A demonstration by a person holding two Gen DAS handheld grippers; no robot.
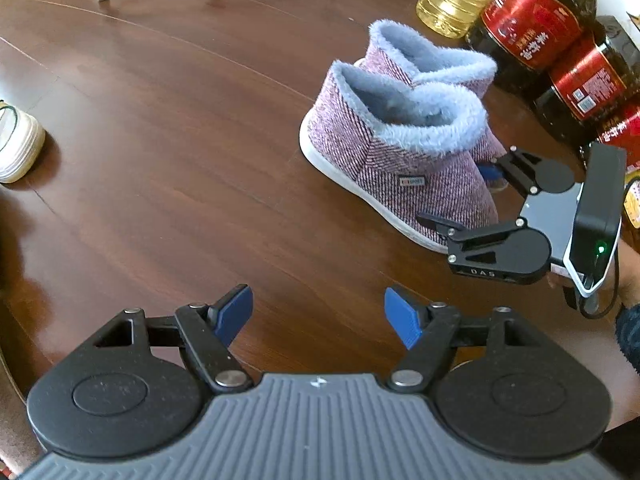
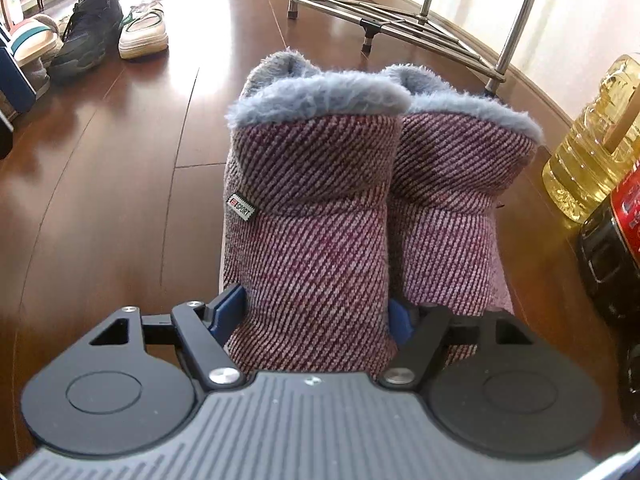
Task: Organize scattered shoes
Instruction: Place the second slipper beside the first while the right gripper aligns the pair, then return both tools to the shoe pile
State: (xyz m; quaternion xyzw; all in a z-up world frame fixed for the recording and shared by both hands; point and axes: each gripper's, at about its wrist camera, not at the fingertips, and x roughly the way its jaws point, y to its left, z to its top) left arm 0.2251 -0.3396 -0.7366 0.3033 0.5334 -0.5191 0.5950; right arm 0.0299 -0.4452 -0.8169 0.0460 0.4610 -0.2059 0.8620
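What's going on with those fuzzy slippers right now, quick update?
Left gripper open, empty, above floor. Right gripper straddling near slipper's toe, grip unconfirmed. Second slipper pressed alongside; oil bottle close right.

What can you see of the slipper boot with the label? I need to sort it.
The labelled slipper boot is ankle-high, of maroon-and-pink twill-like fabric with a fluffy blue-grey collar, a white sole and a small side tag. It stands upright on the wooden floor, pressed against its twin. The right gripper straddles its toe, blue pads at both sides.
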